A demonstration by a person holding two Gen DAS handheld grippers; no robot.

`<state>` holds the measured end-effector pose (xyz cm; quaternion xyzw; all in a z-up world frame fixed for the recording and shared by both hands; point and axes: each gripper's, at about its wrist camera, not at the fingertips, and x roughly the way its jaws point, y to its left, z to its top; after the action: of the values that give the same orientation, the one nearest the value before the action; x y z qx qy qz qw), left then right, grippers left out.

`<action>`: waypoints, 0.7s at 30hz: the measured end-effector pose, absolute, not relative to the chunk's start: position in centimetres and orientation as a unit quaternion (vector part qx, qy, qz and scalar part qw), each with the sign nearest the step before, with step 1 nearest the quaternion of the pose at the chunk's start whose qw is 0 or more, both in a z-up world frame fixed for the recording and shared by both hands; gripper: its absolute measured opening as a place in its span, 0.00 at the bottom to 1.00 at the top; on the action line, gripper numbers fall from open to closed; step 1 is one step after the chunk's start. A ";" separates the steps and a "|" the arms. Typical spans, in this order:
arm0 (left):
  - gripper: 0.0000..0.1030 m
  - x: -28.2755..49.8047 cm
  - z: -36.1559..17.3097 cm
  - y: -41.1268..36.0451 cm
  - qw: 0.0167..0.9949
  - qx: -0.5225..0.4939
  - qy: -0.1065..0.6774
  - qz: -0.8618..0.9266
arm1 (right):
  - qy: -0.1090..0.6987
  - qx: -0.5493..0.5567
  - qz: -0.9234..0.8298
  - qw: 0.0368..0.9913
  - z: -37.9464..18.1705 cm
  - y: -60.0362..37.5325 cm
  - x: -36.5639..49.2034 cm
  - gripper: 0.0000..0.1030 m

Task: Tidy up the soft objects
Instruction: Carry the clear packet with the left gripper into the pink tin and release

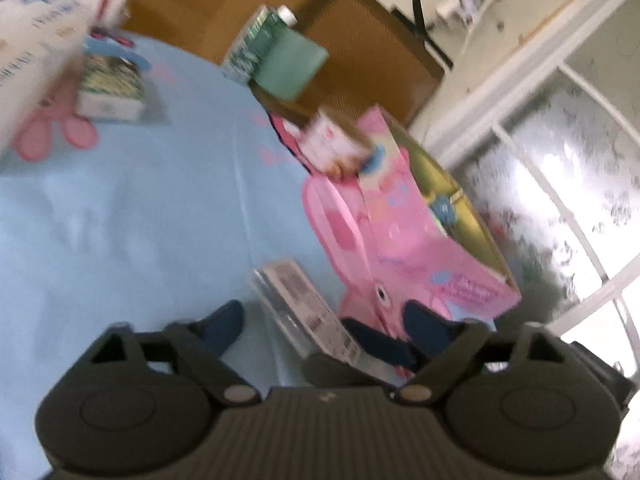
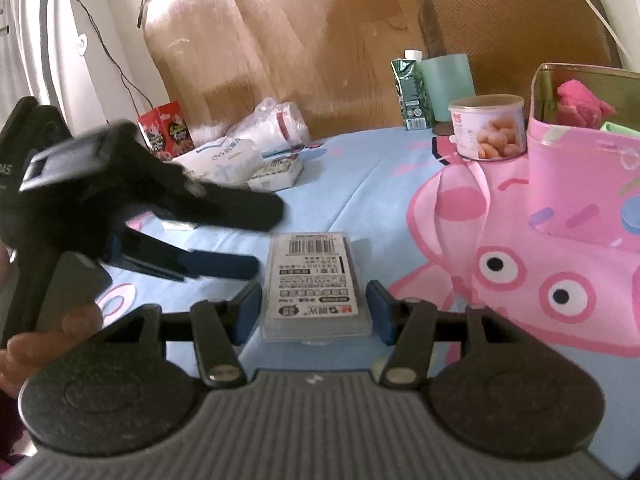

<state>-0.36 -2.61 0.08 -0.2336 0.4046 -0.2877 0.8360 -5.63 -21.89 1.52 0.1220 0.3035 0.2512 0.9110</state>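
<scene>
Pink towel (image 2: 580,106) in box (image 2: 560,168) only in right view, both claws (image 1: 328,324) (image 2: 314,308) released, right straddling packet (image 2: 314,280).

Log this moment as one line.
right gripper: open around clear box | left gripper: open, beside it | pink bin: holds cloth

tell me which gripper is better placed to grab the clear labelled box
Right. The right gripper is open with the clear box sitting squarely between its fingers; the left gripper is off to one side.
</scene>
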 end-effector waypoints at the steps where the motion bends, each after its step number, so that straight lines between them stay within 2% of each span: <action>1: 0.62 -0.2 -0.1 -3.3 0.833 -0.229 0.412 -0.290 | 0.301 0.125 0.251 0.911 1.6 -22.1 -5.8 0.58; 4: 0.50 0.1 0.3 -4.9 0.826 -0.221 0.418 -0.307 | 0.277 0.117 0.242 0.922 2.3 -22.7 -6.8 0.58; 7: 0.47 0.3 1.9 -6.9 0.833 -0.195 0.405 -0.323 | 0.239 0.101 0.222 0.940 3.5 -23.7 -7.6 0.58; 18: 0.48 3.5 8.1 -18.1 0.852 -0.086 0.353 -0.376 | 0.130 0.063 0.109 0.983 6.9 -30.2 -7.5 0.58; 21: 0.58 5.1 8.3 -21.3 0.863 -0.056 0.346 -0.363 | 0.124 0.045 0.067 0.989 6.7 -31.9 -6.0 0.58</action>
<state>5.10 -21.35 8.29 -0.0557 0.3463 -0.3631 0.8632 -5.98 -31.90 6.69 0.0450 0.1238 0.0675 0.9890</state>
